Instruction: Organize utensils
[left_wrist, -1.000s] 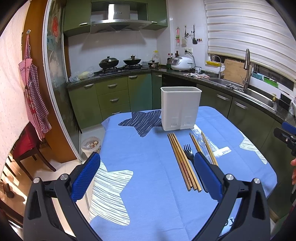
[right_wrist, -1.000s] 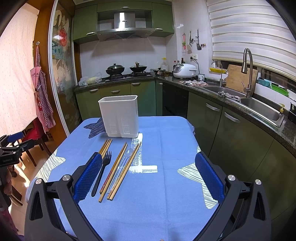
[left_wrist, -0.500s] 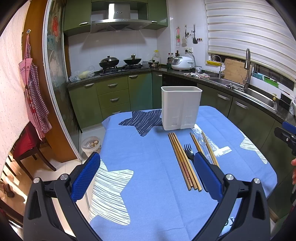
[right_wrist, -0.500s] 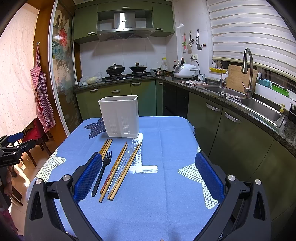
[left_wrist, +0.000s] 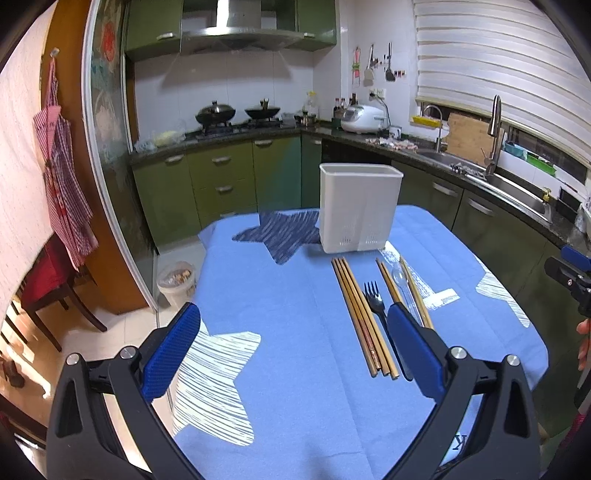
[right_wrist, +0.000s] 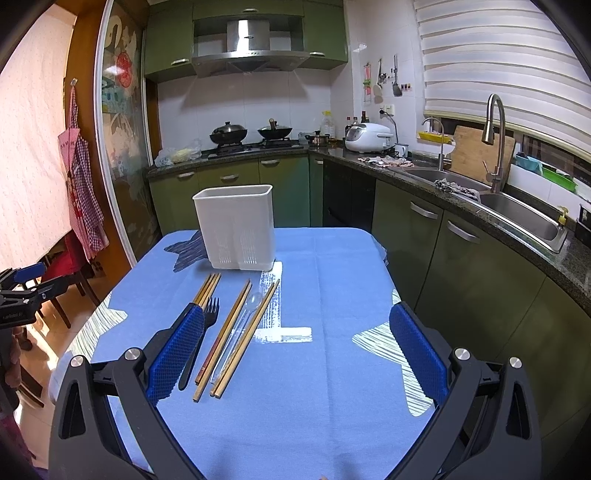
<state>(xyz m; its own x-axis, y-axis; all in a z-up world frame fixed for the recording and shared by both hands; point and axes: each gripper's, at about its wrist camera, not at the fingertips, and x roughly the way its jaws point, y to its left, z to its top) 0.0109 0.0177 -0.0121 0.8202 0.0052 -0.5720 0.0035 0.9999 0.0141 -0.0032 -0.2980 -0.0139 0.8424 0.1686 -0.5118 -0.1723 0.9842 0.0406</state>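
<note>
A white plastic utensil holder (left_wrist: 359, 206) (right_wrist: 236, 225) stands upright on the blue star-patterned tablecloth (left_wrist: 295, 314) (right_wrist: 325, 295). In front of it lie several wooden chopsticks (left_wrist: 360, 314) (right_wrist: 231, 332), a black plastic fork (left_wrist: 373, 297) (right_wrist: 207, 321) and a clear plastic spoon (left_wrist: 403, 284) (right_wrist: 248, 312), all side by side. My left gripper (left_wrist: 295, 350) hovers open over the table's near side, its right pad just over the fork's handle. My right gripper (right_wrist: 295, 350) is open too, its left pad beside the fork. Neither holds anything.
Green kitchen cabinets (left_wrist: 221, 184) and a counter with a sink (right_wrist: 517, 218) run behind and to the right of the table. A small waste bin (left_wrist: 176, 278) sits on the floor at the left. A red chair (left_wrist: 48, 273) stands by the doorway.
</note>
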